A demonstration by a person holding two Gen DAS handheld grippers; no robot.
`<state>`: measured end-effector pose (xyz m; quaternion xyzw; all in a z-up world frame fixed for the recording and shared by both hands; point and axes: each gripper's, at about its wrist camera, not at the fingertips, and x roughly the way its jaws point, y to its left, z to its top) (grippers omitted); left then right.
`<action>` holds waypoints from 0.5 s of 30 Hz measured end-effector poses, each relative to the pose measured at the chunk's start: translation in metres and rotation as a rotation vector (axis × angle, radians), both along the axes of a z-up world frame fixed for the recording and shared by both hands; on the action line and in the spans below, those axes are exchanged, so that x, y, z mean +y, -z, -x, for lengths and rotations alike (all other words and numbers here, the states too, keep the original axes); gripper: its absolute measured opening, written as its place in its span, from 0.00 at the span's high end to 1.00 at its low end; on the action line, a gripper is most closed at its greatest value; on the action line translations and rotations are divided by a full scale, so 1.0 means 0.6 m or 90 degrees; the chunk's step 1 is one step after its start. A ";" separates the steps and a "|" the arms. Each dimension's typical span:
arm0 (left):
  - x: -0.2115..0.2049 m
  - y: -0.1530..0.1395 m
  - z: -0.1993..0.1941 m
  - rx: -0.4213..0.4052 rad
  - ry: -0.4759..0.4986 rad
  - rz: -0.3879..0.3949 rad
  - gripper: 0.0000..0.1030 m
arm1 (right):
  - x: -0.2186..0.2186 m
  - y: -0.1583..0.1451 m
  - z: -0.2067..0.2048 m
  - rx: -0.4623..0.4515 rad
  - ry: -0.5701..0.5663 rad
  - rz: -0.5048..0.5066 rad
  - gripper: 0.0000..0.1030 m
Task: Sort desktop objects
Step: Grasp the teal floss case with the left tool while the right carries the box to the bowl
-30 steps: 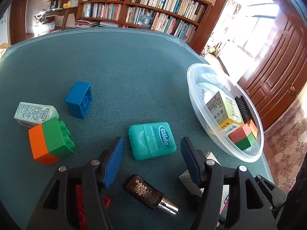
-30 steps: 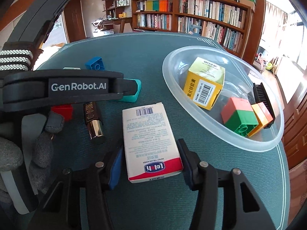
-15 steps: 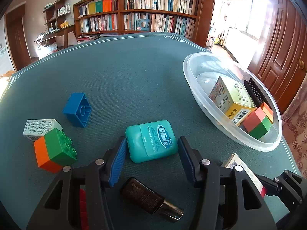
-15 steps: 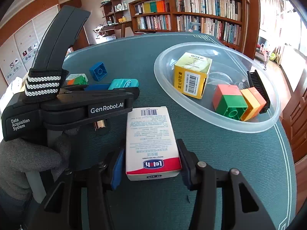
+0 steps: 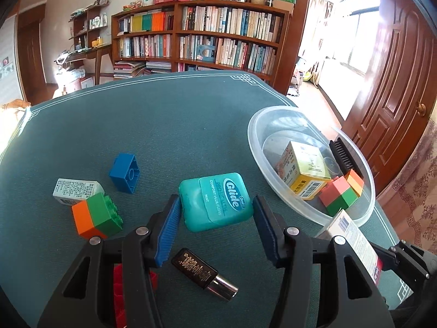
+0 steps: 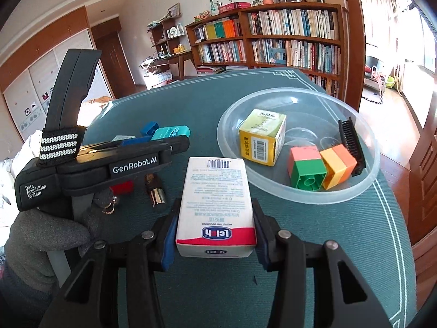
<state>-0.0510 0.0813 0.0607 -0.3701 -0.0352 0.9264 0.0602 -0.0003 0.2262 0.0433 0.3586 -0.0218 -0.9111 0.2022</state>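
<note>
Over the green felt-covered table (image 5: 169, 125), both grippers are now lifting away with a catch each, where a second ago their jaws were standing loose around things lying flat. The left gripper (image 5: 217, 213) is holding the teal floss case (image 5: 215, 201), a smooth rounded plastic shell, pinched at half width between ribbed blue pads. The right gripper (image 6: 215, 227) is closing its jaws on the white carton (image 6: 215, 199), a flat-sided cardboard box with a red band, and the pads are pressing its long sides. That is putting two more pieces on their way to the clear plastic bowl (image 6: 327, 196), where a yellow box (image 6: 262, 136), studded bricks and a black comb are sitting. Lying unsorted are the blue brick (image 5: 124, 173), the orange-green brick (image 5: 97, 218) and the glossy dark bottle (image 5: 203, 273).
</note>
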 end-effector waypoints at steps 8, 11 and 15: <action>0.032 -0.011 -0.003 0.002 0.028 -0.009 0.45 | 0.044 -0.021 0.019 0.025 0.054 0.002 0.51; 0.039 -0.015 0.000 0.002 0.040 -0.017 0.45 | 0.061 -0.024 0.026 0.030 0.074 0.001 0.51; 0.059 -0.021 0.004 0.005 0.057 -0.021 0.45 | 0.080 -0.033 0.043 0.043 0.095 -0.002 0.51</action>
